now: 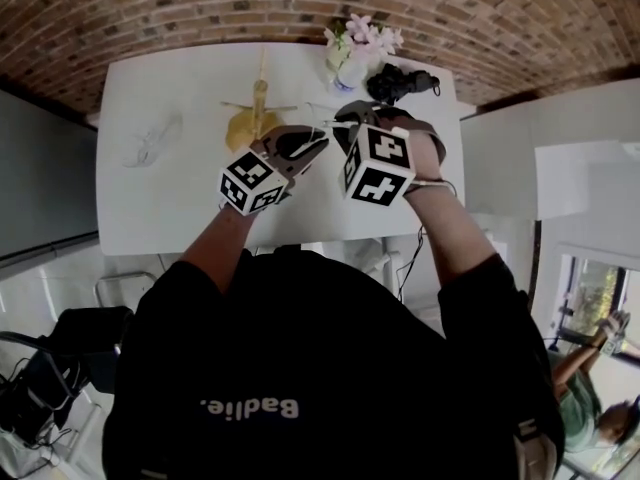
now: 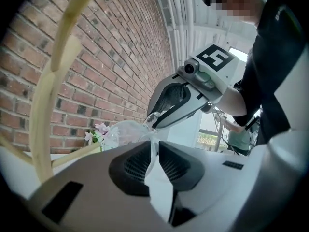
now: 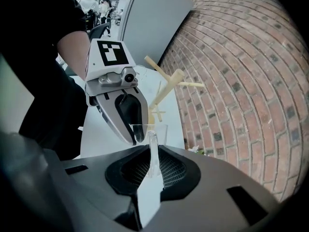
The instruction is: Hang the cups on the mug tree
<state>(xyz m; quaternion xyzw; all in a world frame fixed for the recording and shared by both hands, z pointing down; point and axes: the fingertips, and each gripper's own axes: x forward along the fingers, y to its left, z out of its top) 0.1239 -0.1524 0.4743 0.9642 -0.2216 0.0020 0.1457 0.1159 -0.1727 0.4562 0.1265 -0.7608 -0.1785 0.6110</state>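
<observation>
Both grippers hold one clear cup (image 3: 150,128) between them, above the white table (image 1: 160,208). My right gripper (image 3: 152,151) is shut on the cup's thin clear handle. My left gripper (image 2: 153,146) is shut on a clear edge of the same cup (image 2: 124,131), and its jaws pinch the rim in the right gripper view. In the head view the left gripper (image 1: 316,145) and the right gripper (image 1: 340,128) meet tip to tip just right of the wooden mug tree (image 1: 258,110). The tree's pegs (image 3: 166,88) rise behind the cup. Another clear cup (image 1: 152,146) lies on the table's left.
A vase of pale flowers (image 1: 357,50) and a black object (image 1: 401,82) stand at the table's far right corner. A brick wall (image 2: 111,57) runs behind the table. A person (image 1: 590,398) stands at the lower right, away from the table.
</observation>
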